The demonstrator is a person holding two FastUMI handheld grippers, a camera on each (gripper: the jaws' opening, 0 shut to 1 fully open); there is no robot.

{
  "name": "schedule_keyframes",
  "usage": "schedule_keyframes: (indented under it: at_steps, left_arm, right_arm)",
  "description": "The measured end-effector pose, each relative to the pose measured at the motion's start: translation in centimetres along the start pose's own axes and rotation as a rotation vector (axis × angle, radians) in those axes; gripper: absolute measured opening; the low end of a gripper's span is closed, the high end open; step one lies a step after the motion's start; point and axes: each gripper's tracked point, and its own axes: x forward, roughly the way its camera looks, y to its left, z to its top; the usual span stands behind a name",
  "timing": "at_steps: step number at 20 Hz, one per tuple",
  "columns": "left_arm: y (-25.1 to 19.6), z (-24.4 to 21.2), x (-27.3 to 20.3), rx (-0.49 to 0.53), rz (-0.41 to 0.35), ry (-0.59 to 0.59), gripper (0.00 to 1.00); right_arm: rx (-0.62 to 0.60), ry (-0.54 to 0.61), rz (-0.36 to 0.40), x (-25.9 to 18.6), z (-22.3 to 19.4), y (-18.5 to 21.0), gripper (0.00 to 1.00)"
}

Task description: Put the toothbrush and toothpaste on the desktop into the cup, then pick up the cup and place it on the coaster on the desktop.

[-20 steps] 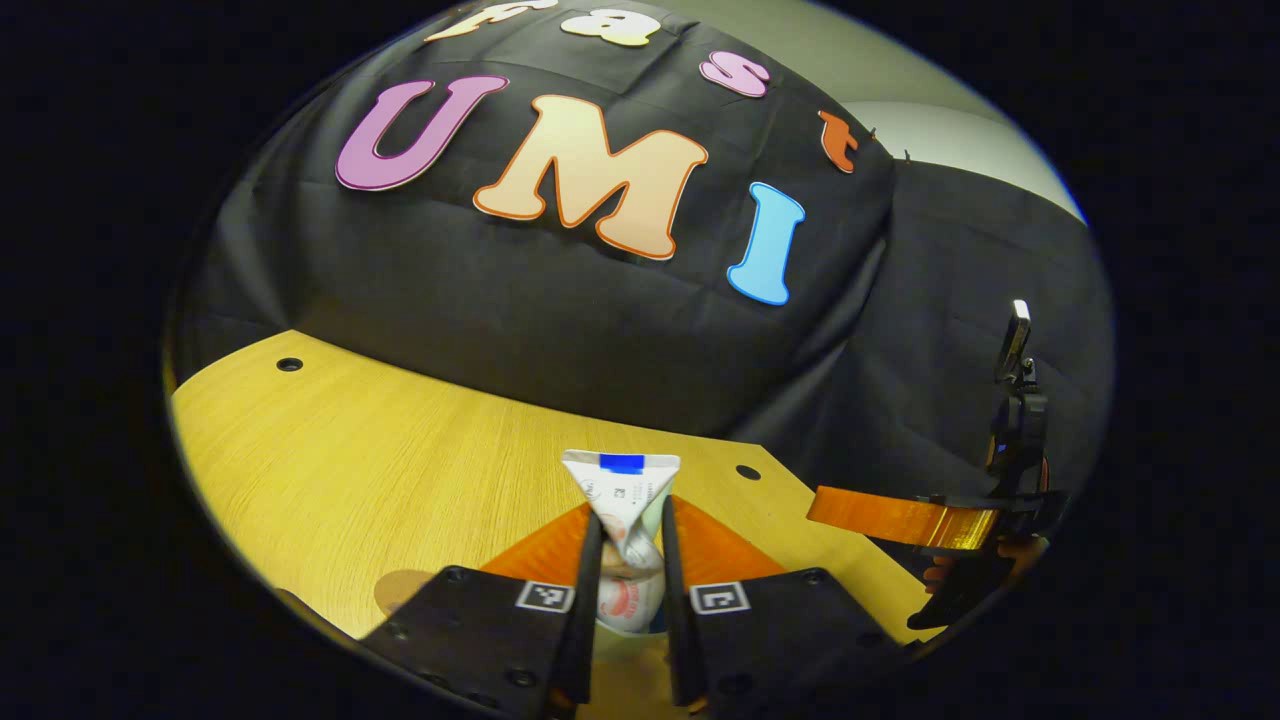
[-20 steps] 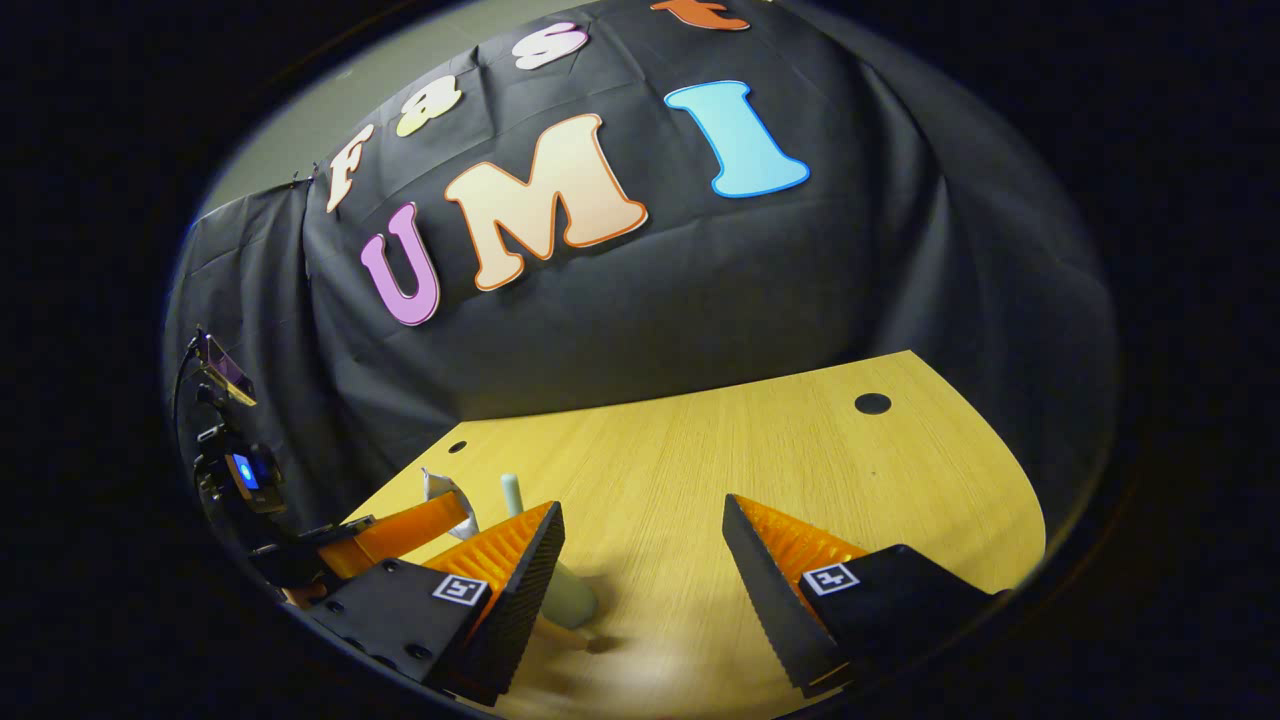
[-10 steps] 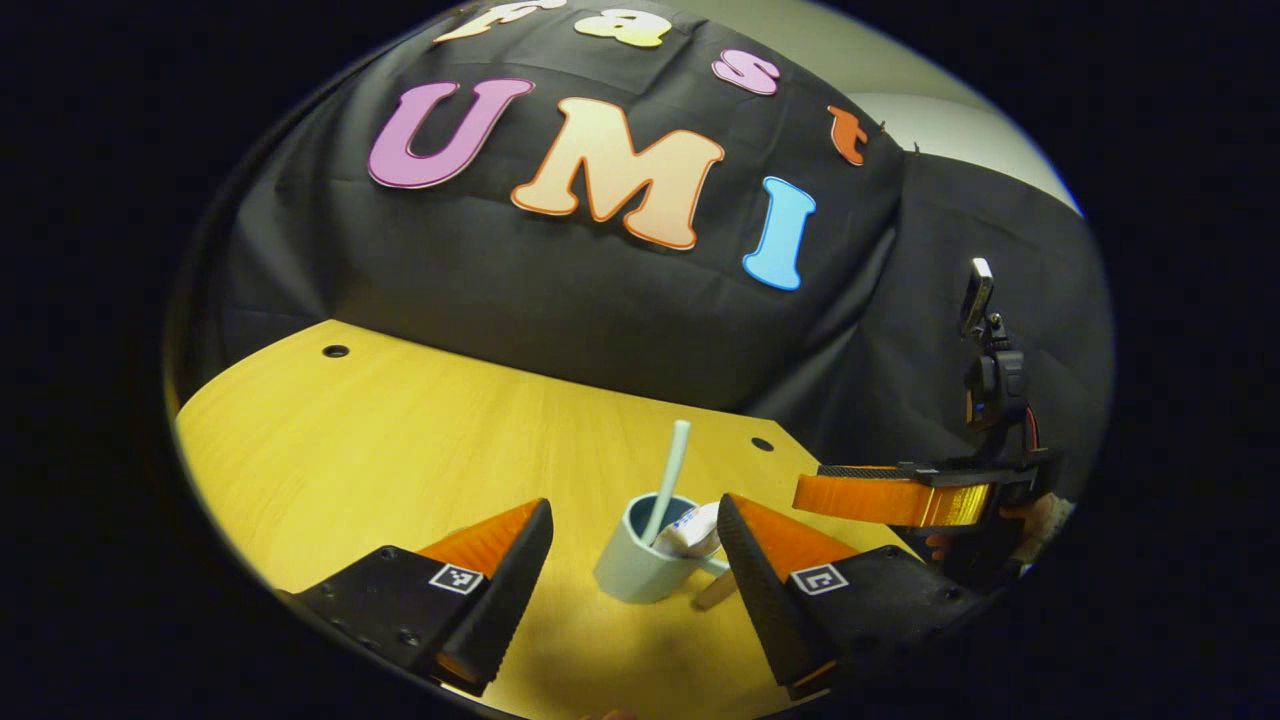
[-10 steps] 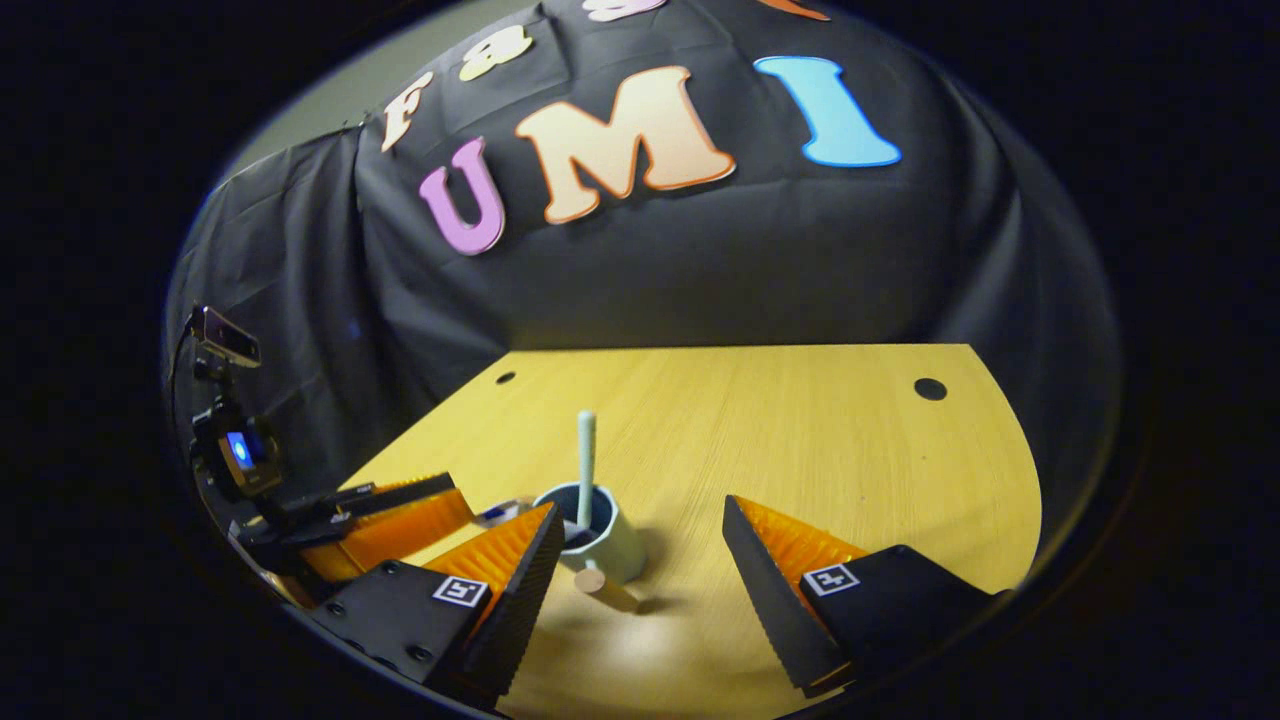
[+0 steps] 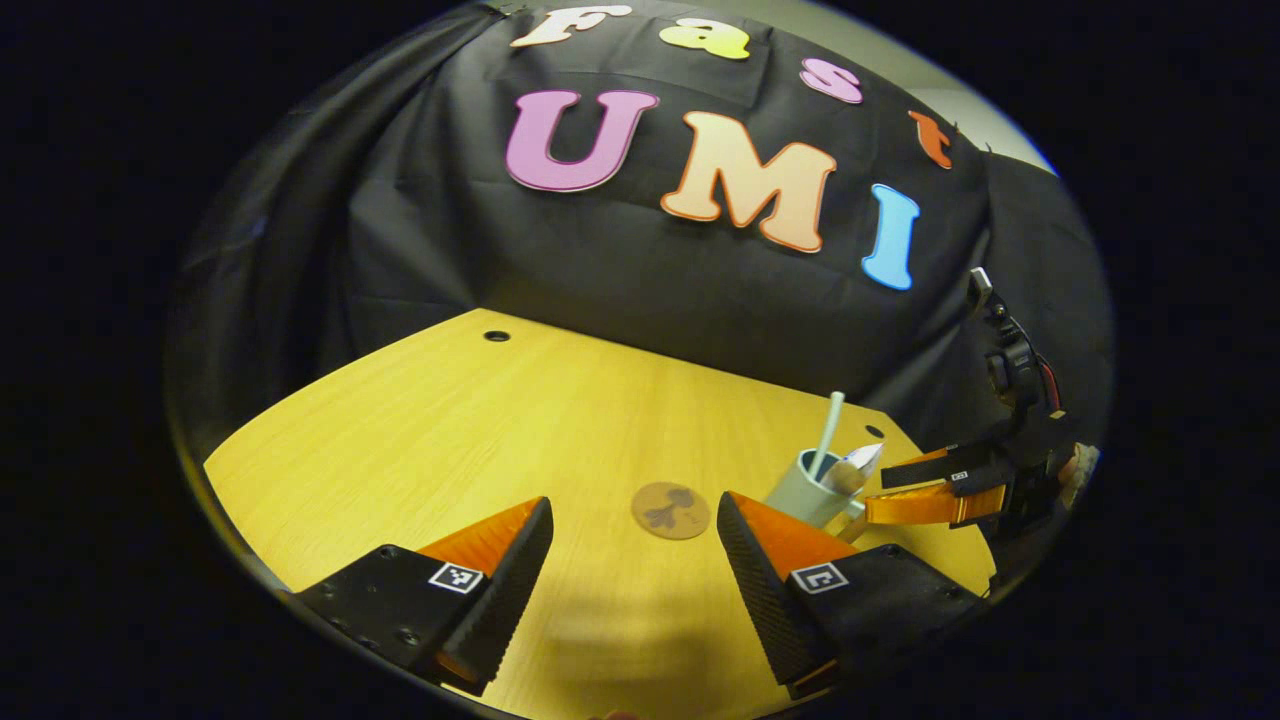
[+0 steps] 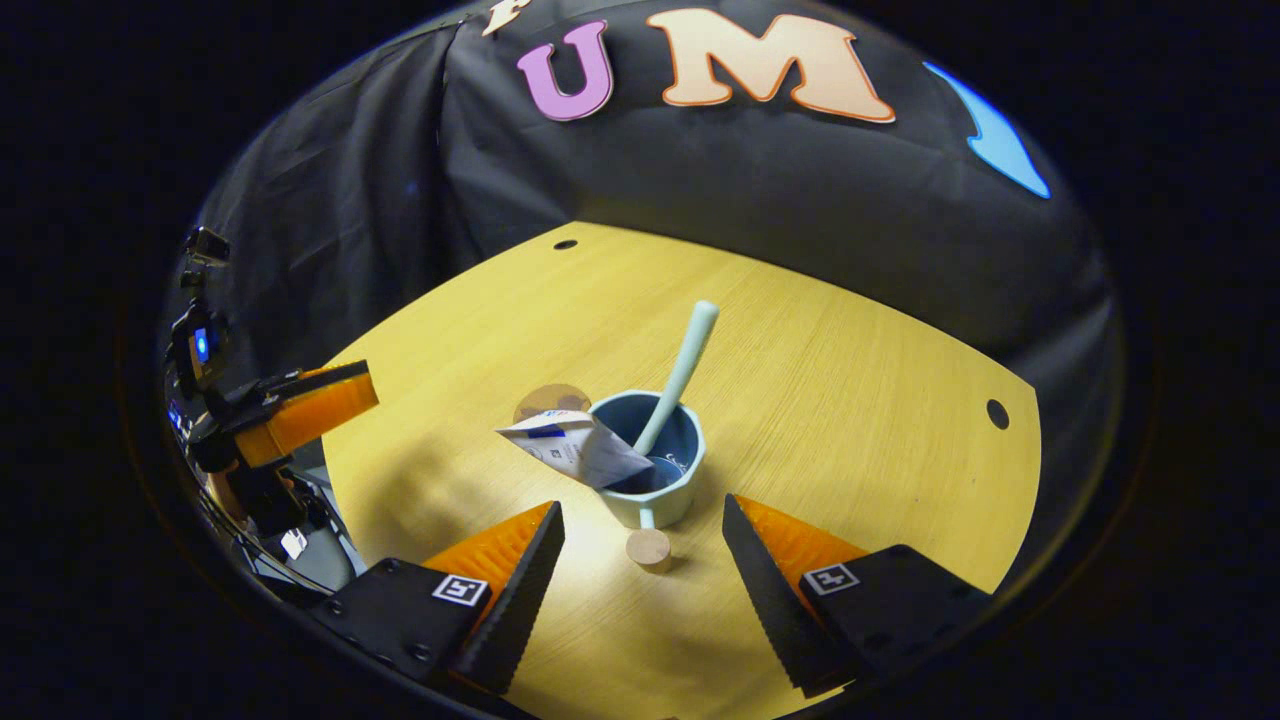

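We see the cup (image 6: 648,470) standing on the desktop (image 6: 850,400) with the toothbrush (image 6: 680,372) and toothpaste (image 6: 575,450) inside, just beyond the right gripper (image 6: 640,560) whose 2 fingers are spread, the coaster (image 5: 671,510) lying bare beside it, ahead of the left gripper (image 5: 632,560), fingers likewise apart.

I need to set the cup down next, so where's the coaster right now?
The round brown cork coaster lies flat on the wooden desktop, bare, just left of the pale blue cup in the left gripper view; in the right gripper view it peeks out behind the cup.
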Motion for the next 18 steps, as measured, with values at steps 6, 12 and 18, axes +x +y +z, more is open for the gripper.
schedule_keyframes:
  at_steps: [6, 12, 18]
  left_arm:
    - [3.9, -0.7, -1.7, -0.055, 0.111, -0.010, 0.95]
    - [4.4, -2.0, -1.8, -0.096, 0.131, 0.016, 0.95]
    - [3.4, -2.9, -1.2, -0.102, 0.115, 0.049, 0.95]
  right_arm:
    - [-0.036, 0.172, -0.011, 3.2, -1.9, 0.3, 0.94]
    - [-0.049, 0.290, -0.054, 4.5, -3.3, -1.1, 0.91]
    - [-0.073, 0.356, -0.056, 5.1, -4.3, -0.7, 0.48]
